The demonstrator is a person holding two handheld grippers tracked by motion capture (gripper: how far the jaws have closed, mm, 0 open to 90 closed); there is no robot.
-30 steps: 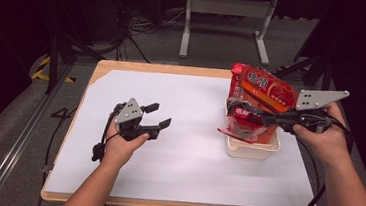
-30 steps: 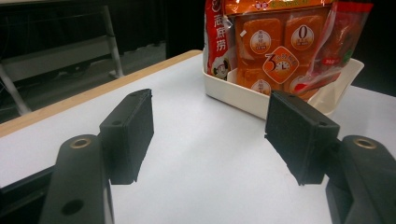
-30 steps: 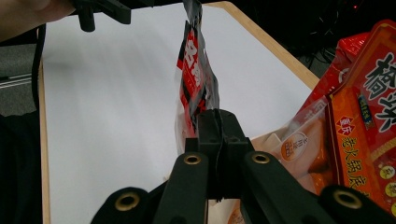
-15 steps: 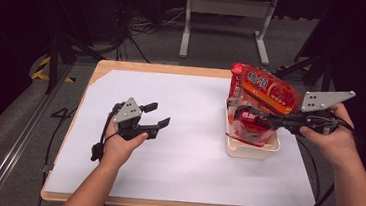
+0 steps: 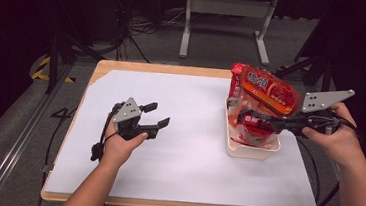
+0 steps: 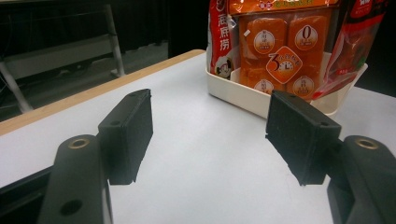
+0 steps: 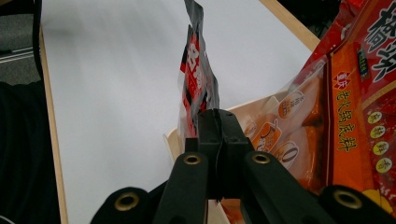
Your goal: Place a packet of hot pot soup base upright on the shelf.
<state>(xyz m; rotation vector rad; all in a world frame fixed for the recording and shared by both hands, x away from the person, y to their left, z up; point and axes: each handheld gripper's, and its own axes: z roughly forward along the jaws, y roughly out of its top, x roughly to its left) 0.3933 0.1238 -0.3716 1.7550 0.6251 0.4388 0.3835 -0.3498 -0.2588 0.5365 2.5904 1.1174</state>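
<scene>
Red snack packet [image 7: 196, 74] pinched edge-on in the right gripper [image 5: 269, 124], jaws clamped tight on it, long axis rising straight up from the pads, bin [image 5: 252, 151] right beneath; left gripper [image 5: 157, 116] gapes empty, well apart across the table [image 5: 185, 173]

A small red-and-black snack packet [image 7: 196, 79] stands upright on edge in the white tray [image 5: 247, 150], at three o'clock on the table, beside bigger orange bags [image 5: 267, 93].
</scene>
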